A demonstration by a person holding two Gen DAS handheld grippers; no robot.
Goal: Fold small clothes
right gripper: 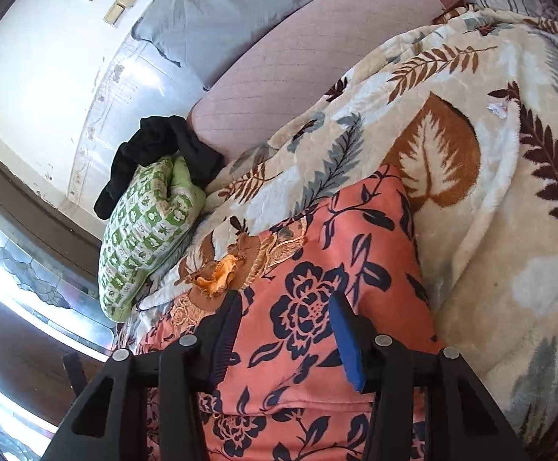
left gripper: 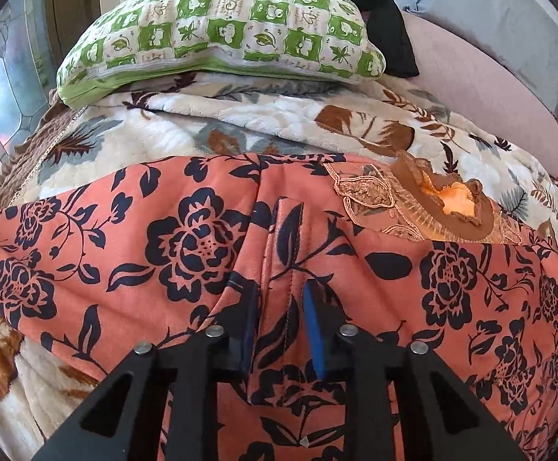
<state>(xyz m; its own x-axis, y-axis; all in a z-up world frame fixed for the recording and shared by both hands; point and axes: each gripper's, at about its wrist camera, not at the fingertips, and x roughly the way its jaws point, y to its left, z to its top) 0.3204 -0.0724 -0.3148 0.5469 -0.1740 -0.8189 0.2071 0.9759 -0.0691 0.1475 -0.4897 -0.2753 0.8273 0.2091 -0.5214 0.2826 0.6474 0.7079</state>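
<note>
Coral floral-print garment point(left gripper: 186, 238) is spread on the leaf-patterned fleece blanket point(left gripper: 279, 123). A raised seam fold is pinched by the left gripper point(left gripper: 282, 299); the right gripper point(right gripper: 282, 322) is held agape above it.

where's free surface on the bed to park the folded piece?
Free: the pink quilted mattress strip, bordered by the grey pillow, the leaf-print fleece blanket and the black garment. The blanket's broad right side is bare too, though lumpy. Crowded: the near middle under the coral floral garment, and beyond it the green checked pillow.
</note>
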